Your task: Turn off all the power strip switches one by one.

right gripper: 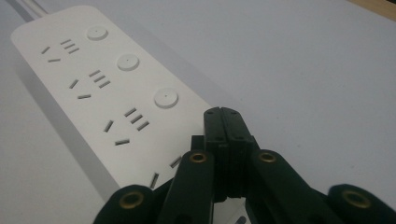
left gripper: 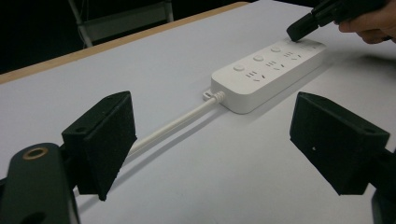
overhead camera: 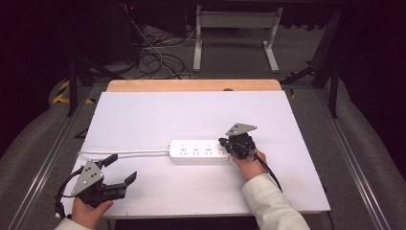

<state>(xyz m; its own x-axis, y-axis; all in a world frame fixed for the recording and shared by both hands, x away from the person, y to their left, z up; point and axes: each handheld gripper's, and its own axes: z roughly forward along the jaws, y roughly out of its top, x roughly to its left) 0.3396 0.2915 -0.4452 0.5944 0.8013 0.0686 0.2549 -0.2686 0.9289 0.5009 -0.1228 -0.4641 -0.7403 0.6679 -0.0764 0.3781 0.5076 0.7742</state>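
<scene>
The right tongs (right gripper: 227,122), jaws pressed fully together and holding nothing, sit tip-down on the near end of a white power strip (overhead camera: 198,150), about where that end's round switch would be. The strip lies flat mid-counter (overhead camera: 191,110), its long axis running left to right, with its white cable (overhead camera: 124,153) trailing off leftward. The left tongs (overhead camera: 119,168) rest well apart near the counter's front left corner, jaws spread wide and empty, pointing toward the strip.

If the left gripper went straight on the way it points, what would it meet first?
Probably the white cable between the open left gripper's fingers, then the power strip's near end; depth is uncertain.
</scene>
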